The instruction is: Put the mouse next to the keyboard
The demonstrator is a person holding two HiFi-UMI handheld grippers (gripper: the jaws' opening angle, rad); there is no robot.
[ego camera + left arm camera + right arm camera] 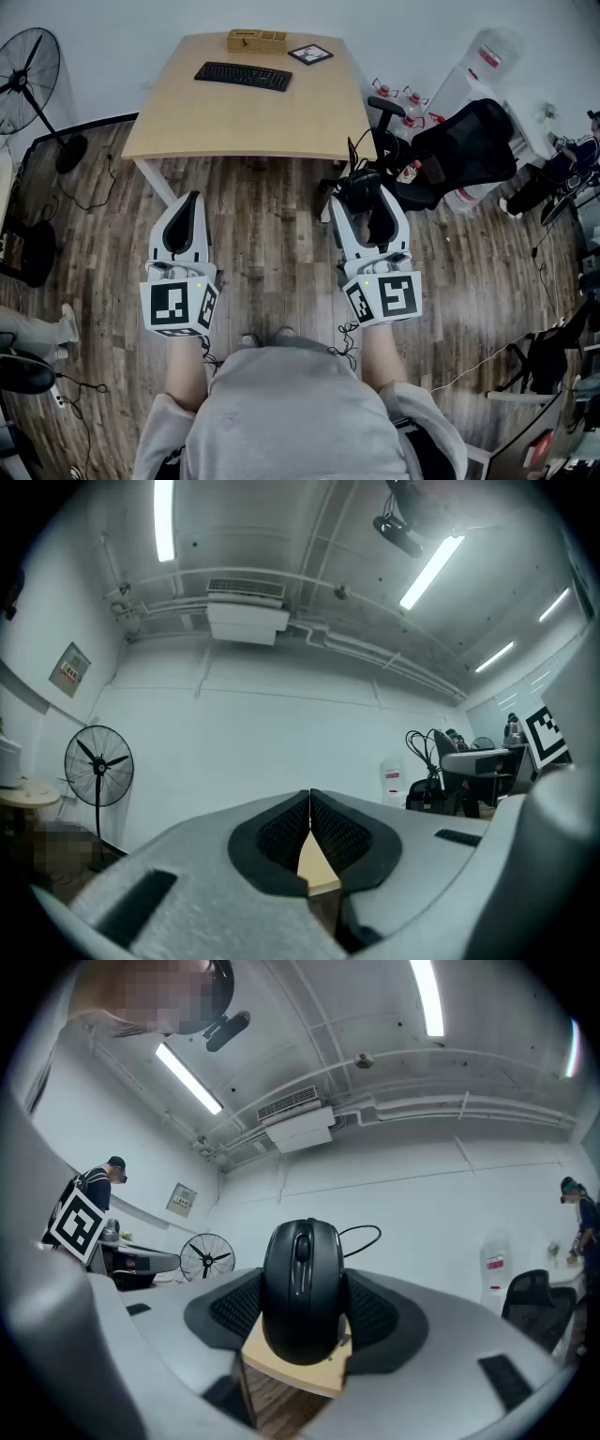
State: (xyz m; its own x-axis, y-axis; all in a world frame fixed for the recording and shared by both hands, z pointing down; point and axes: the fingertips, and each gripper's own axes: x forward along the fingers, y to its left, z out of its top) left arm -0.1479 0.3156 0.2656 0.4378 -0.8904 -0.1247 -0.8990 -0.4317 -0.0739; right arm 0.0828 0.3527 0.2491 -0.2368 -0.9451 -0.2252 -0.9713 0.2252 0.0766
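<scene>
My right gripper is shut on a black wired mouse, held above the wooden floor short of the table. In the right gripper view the mouse fills the gap between the pads of that gripper, its cable looping off behind. A black keyboard lies at the far middle of the light wooden table. To the left, my left gripper hangs at the same height. Its jaws are shut with nothing between them, and a sliver of the table shows beyond.
A wooden box and a small dark frame sit behind the keyboard. A black office chair stands right of the table, with water bottles behind it. A standing fan is at the far left. Cables trail on the floor.
</scene>
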